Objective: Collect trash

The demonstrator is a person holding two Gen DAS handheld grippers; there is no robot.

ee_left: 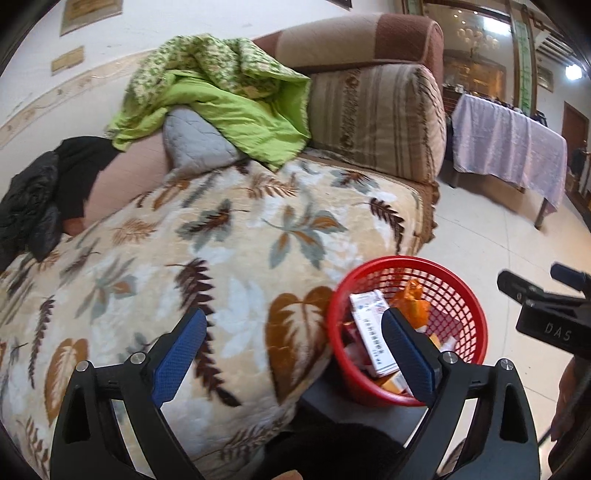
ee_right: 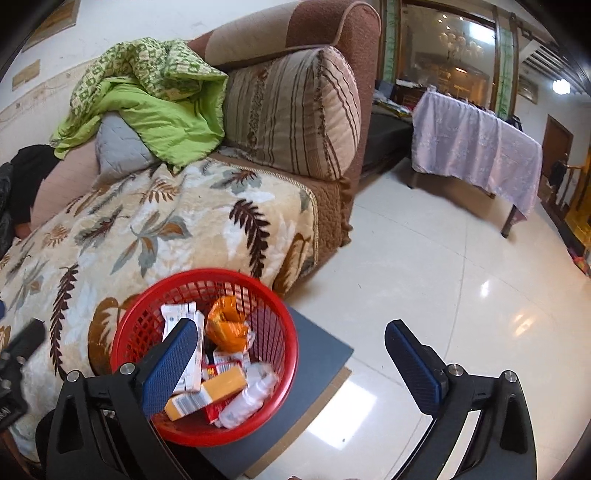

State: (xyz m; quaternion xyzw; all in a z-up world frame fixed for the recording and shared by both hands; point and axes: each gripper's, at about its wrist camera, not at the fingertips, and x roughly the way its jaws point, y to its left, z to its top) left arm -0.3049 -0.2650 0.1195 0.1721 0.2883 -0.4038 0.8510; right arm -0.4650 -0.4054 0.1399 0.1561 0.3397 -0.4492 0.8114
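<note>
One red basket (ee_right: 125, 332), two empty grippers' jaws apart.

A brown sofa (ee_right: 325, 33) with a striped cushion (ee_right: 295, 114) stands against a pale wall (ee_left: 147, 26) — a leaf-patterned blanket (ee_left: 207, 236) covers its seat, a green quilt (ee_left: 229, 96) heaped behind. The glossy cream tile floor (ee_right: 443, 266) reflects light. Farther off, a table under lilac cloth (ee_right: 476, 147) (beside dark wooden doors).
</note>
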